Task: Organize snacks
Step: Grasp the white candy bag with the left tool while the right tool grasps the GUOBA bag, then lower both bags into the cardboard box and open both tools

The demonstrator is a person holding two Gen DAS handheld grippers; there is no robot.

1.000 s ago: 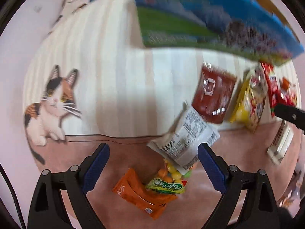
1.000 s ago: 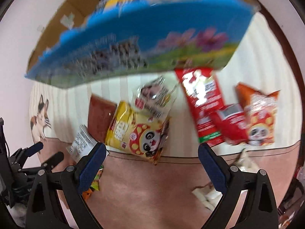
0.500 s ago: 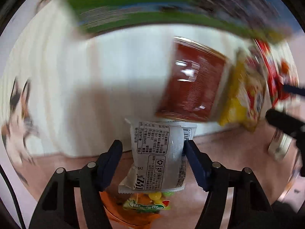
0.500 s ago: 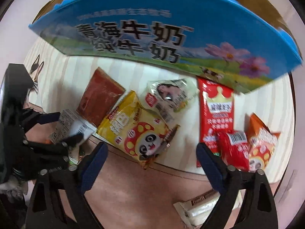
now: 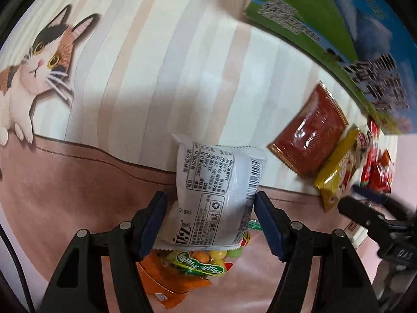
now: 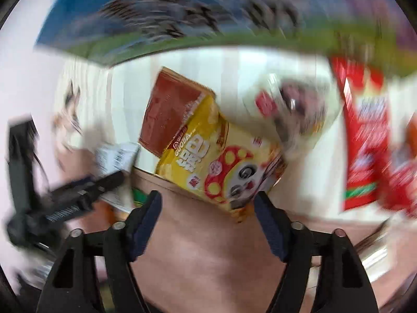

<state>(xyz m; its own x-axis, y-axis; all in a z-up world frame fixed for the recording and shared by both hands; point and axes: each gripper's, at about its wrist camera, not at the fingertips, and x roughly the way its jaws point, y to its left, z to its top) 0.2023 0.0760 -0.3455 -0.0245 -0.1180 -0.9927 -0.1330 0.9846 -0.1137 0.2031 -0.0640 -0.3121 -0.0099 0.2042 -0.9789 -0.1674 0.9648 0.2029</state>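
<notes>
Gripping a white snack packet (image 5: 216, 195) between its two blue pads, the left tool (image 5: 208, 221) is closed on the packet's sides, printed back facing up. Under the packet, just below the tool's tips, lie a clear bag of coloured candies (image 5: 206, 259) and an orange packet (image 5: 166, 284) on the pink part of the worktop (image 5: 65, 187). Ahead and to the right of this tool sit a dark red packet (image 5: 310, 143) and a yellow packet (image 5: 336, 169), touching each other.

The right tool (image 6: 207, 216) stands wide open and holds nothing. The yellow panda packet (image 6: 221, 164) lies just in front of its tips. A long red packet (image 6: 365, 140) is further to its right; this view is blurred. The blue and green box (image 5: 338, 34) stands beyond the snacks.
</notes>
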